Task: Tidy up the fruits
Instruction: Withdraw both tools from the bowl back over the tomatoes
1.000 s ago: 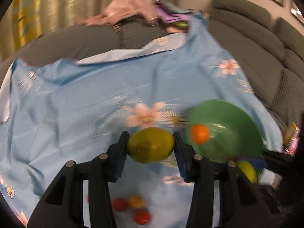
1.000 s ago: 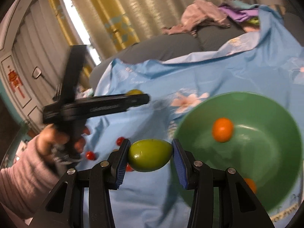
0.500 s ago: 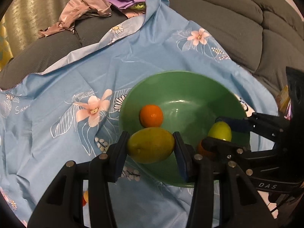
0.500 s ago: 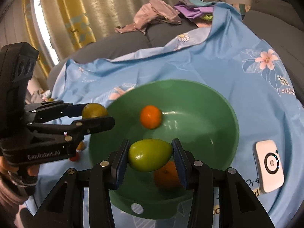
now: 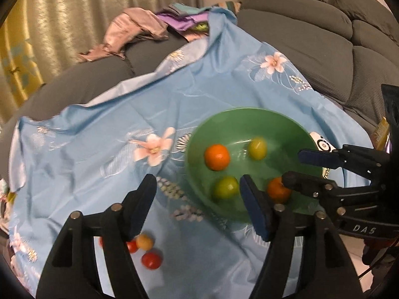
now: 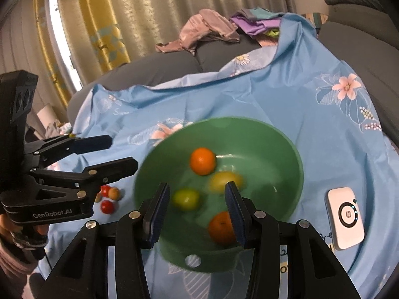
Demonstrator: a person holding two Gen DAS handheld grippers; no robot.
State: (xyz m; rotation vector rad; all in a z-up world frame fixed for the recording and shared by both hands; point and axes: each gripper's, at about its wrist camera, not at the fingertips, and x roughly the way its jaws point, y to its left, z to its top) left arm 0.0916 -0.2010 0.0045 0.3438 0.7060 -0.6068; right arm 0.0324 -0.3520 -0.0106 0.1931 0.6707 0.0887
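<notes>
The green bowl point(image 6: 286, 154), ahead of both tongs, holds two oranges point(image 6: 202, 161) and two green-yellow fruits point(image 6: 185, 199). Left gripper point(image 5: 198, 205), jaws just opened, and right gripper point(image 6: 197, 210) stand spread, empty.

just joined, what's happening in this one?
A person holding a gripper in each hand is sorting fruit into a green bowl on a blue floral cloth. The left gripper has just been opening and has nothing between its fingers; the right gripper over the bowl is empty too. Two green-yellow fruits lie blurred in the bowl beside two oranges. A few small red and orange fruits are on the cloth, outside the bowl.
</notes>
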